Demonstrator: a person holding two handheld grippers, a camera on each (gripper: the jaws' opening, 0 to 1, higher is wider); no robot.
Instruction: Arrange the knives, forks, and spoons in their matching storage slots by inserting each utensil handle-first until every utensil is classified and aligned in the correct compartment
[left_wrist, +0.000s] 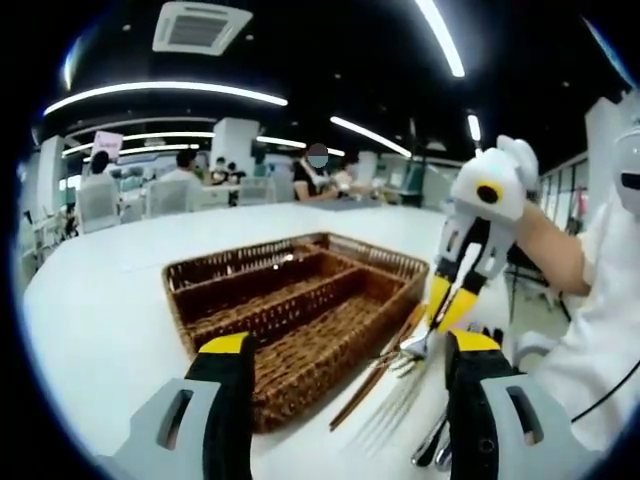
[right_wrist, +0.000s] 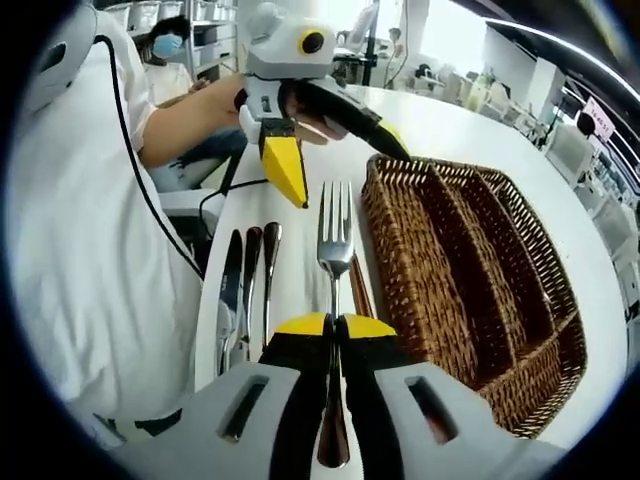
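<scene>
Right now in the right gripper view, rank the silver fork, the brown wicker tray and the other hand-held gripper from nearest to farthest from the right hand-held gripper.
1. Silver fork: clamped in the right hand-held gripper.
2. Brown wicker tray: beside it, on the right of the picture.
3. Left hand-held gripper: beyond the fork's tines, at the top.

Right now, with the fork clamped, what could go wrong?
1. The right gripper holds the fork on its handle, tines pointing away; handle-first insertion into the wicker tray likely needs a regrip, and it could slip.
2. The open left gripper hovers near the tines: collision risk.
</scene>
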